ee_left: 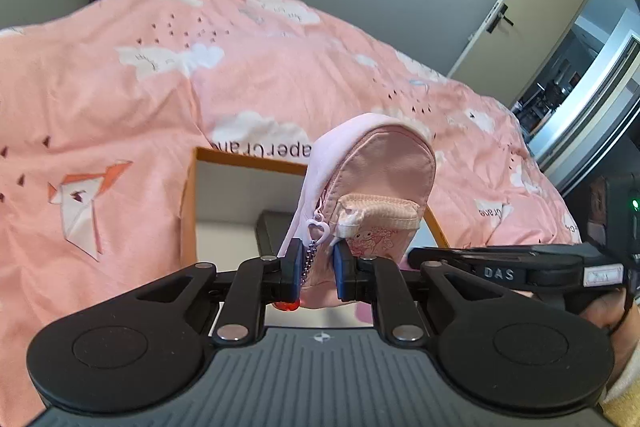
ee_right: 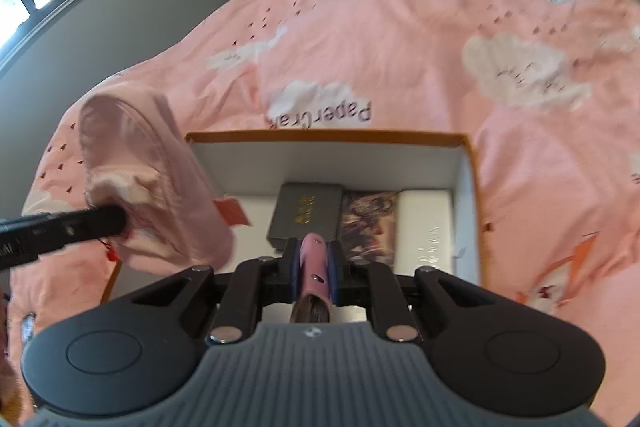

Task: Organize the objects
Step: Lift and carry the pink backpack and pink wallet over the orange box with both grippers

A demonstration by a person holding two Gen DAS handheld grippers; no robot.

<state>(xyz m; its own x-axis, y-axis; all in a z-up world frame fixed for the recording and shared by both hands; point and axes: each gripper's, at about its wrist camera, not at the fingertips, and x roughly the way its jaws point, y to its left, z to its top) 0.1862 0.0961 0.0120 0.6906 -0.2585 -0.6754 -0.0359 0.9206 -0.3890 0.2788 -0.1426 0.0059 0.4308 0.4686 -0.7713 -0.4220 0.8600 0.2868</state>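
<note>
The left gripper [ee_left: 316, 263] is clamped on the lower edge of a small pink backpack-shaped pouch [ee_left: 372, 179], which hangs raised over the near left corner of an open orange-rimmed box [ee_right: 328, 135]. A heart-shaped zipper pull [ee_left: 315, 229] and a bead chain [ee_left: 307, 265] dangle between the blue pads [ee_left: 295, 263]. The right gripper [ee_right: 316, 267] is clenched on a slim pink tube-shaped item [ee_right: 315, 267] with a dark, brush-like end toward the camera; what it is cannot be told. It hangs over the box interior.

The box rests on a pink duvet [ee_right: 400, 39] and already holds a grey case [ee_right: 308, 215], a picture-printed card or booklet [ee_right: 370, 223] and a white block [ee_right: 426, 223], side by side along the floor.

Recommended procedure for the step in hand, judged to be loading both items into the box:
- Lower the pouch into the bare left part of the floor, beside the grey case, clear of the rim.
- Release only once the pouch bottom rests on the floor, as its soft body is likely to slump.
- Set the pink item down on a free part of the floor; keep the two grippers apart.

Legible writing: "PaperCran…" on the duvet behind the box; "DAS" on the right gripper's arm [ee_left: 500, 273]. The gold print on the grey case is unreadable.
</note>
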